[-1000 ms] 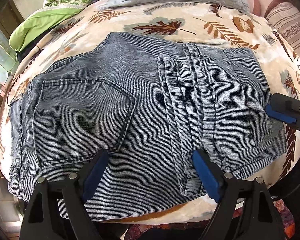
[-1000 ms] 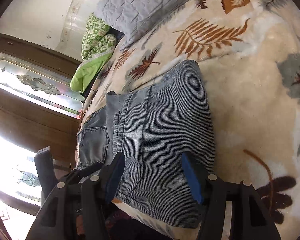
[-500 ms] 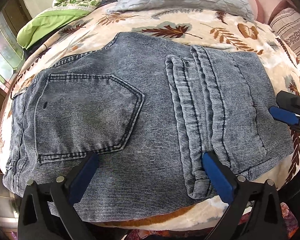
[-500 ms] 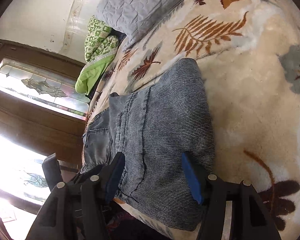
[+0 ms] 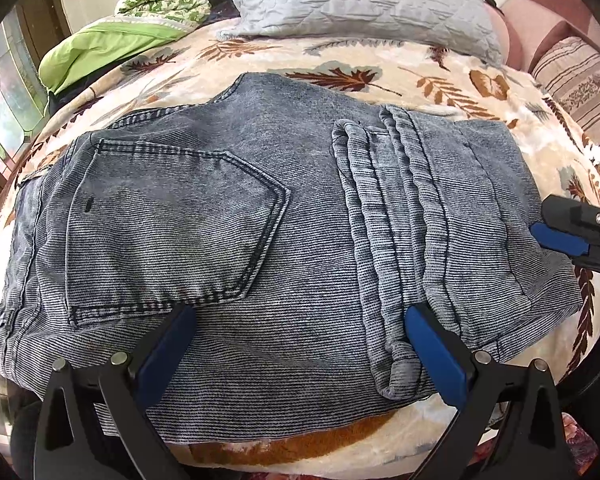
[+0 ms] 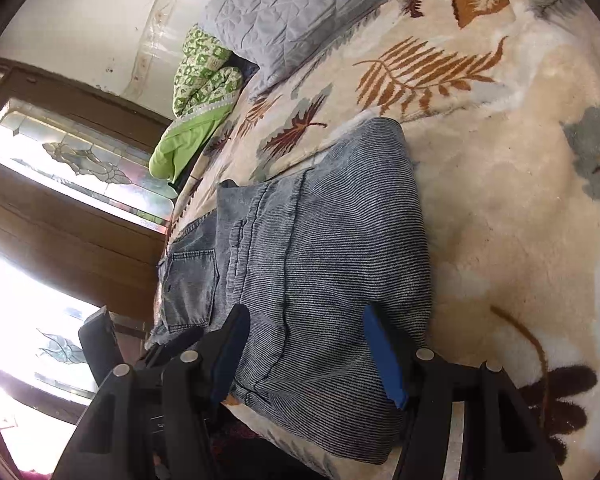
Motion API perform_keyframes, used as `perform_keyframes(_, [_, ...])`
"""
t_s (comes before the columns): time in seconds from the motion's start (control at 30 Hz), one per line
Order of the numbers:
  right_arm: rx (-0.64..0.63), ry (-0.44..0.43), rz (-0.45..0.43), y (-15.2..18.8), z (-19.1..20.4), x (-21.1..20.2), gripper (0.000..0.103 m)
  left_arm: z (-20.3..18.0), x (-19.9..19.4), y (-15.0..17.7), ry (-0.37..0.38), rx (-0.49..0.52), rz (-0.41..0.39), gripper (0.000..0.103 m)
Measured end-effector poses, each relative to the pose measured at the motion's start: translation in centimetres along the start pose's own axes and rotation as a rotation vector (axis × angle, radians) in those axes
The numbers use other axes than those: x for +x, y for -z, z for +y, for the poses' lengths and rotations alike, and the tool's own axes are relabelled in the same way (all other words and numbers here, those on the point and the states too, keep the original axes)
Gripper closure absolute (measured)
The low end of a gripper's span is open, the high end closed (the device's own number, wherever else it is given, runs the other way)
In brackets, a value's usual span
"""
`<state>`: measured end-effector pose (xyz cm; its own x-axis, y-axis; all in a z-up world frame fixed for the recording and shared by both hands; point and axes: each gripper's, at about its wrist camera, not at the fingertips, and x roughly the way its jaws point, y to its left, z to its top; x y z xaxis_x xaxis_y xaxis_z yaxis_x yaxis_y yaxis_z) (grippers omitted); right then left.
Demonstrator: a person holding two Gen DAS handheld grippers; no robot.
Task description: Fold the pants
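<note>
The blue-grey denim pants [image 5: 300, 216] lie folded flat on the bed, back pocket to the left and the leg hems laid across the right part. My left gripper [image 5: 300, 344] is open and empty, its blue pads hovering over the pants' near edge. My right gripper [image 6: 306, 344] is open and empty over the folded right end of the pants [image 6: 320, 248]. Its blue tip also shows at the right edge of the left wrist view [image 5: 560, 240].
A cream leaf-print blanket [image 5: 340, 76] covers the bed. A grey quilted pillow [image 5: 360, 0] and a green folded quilt [image 5: 132, 36] lie at the back. A striped cushion [image 5: 580, 84] lies at the right. A wooden door with patterned glass [image 6: 60, 168] stands beyond the bed's left side.
The left gripper has pulled back toward the near edge of the bed, so more of the pants and the bedding shows. The right gripper has barely moved. Both stay open.
</note>
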<state>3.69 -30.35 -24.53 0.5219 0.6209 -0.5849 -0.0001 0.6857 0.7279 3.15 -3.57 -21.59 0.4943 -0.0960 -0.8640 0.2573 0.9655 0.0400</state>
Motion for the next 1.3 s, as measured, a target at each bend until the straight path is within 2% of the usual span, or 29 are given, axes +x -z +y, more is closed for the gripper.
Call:
perform_keyframes(0.23, [-0.111, 0.099, 0.001, 0.4, 1.5, 0.7, 0.04, -0.1, -0.1, 0.2, 0.005, 0.007, -0.031, 0.0])
perform_keyframes(0.3, [-0.109, 0.111, 0.0, 0.4, 1.5, 0.7, 0.044, -0.1, -0.2, 0.4, 0.006, 0.011, -0.048, 0.0])
perform_keyframes(0.47, [-0.16, 0.23, -0.018, 0.8, 1.8, 0.6, 0.077, 0.2, -0.6, 0.6, 0.025, 0.009, -0.072, 0.0])
perform_keyframes(0.6, [-0.304, 0.355, -0.051, 1.7, 3.8, 1.0, 0.078, 1.0, -1.8, 0.6, 0.039, 0.002, -0.063, 0.0])
perform_keyframes(0.63, [-0.35, 0.388, -0.064, 2.1, 4.5, 1.1, 0.074, 1.5, -2.4, 0.7, 0.036, -0.01, -0.074, 0.0])
perform_keyframes(0.7, [-0.411, 0.407, -0.084, 2.6, 5.6, 1.2, 0.074, 2.7, -3.9, 1.1, 0.015, -0.04, -0.12, 0.0])
perform_keyframes(0.77, [-0.469, 0.403, -0.112, 3.1, 6.8, 1.1, 0.074, 4.5, -5.0, 1.6, -0.015, -0.094, -0.144, 0.0])
perform_keyframes(0.87, [-0.5, 0.362, -0.111, 3.6, 7.9, 1.5, 0.074, 7.9, -5.7, 2.4, -0.068, -0.224, -0.133, 0.0])
perform_keyframes(0.97, [-0.534, 0.36, -0.052, 4.3, 8.3, 3.0, 0.074, 11.1, -6.3, 3.2, -0.092, -0.351, -0.135, 0.0])
perform_keyframes(1.0, [-0.545, 0.373, -0.028, 4.6, 8.3, 3.7, 0.074, 12.2, -6.3, 3.4, -0.122, -0.388, -0.13, 0.0])
perform_keyframes(1.03, [-0.567, 0.387, -0.033, 4.8, 8.4, 4.1, 0.074, 13.3, -6.1, 3.5, -0.13, -0.422, -0.113, 0.0])
perform_keyframes(1.13, [-0.575, 0.388, -0.035, 4.9, 8.5, 4.1, 0.073, 16.6, -5.8, 3.7, -0.097, -0.542, -0.059, 0.0])
perform_keyframes(1.3, [-0.546, 0.353, -0.026, 4.4, 7.8, 3.7, 0.074, 20.8, -7.9, 3.3, -0.068, -0.68, -0.069, 0.0])
